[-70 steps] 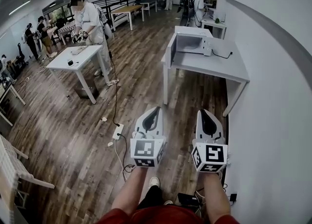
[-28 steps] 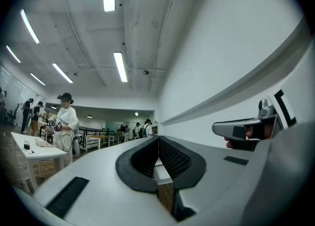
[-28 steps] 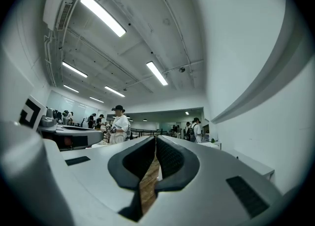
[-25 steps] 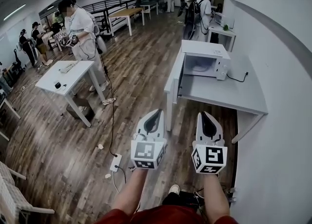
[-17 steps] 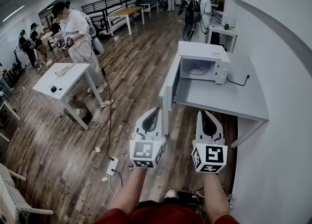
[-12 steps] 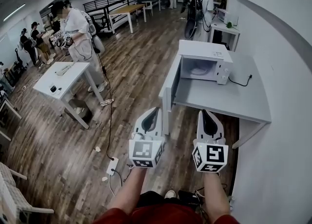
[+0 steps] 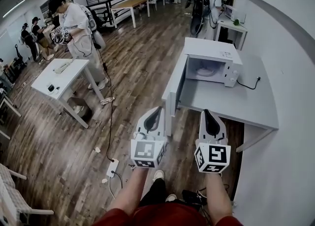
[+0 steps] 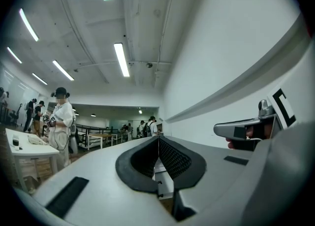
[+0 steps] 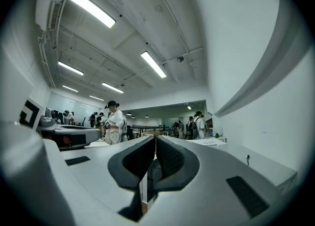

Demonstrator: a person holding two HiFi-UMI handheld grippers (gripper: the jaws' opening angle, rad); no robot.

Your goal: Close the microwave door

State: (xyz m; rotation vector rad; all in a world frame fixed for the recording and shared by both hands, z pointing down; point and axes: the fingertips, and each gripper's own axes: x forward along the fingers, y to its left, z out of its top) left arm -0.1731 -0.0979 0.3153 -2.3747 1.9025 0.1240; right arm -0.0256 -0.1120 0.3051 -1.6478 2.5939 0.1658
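Since the microwave door (image 7: 178, 84) stands open (edge-on), its front is hidden

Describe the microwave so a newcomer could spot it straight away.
Along the right-hand wall stands a long grey table. At its far end sits the white microwave, the only appliance there, its door swung wide open toward the room.
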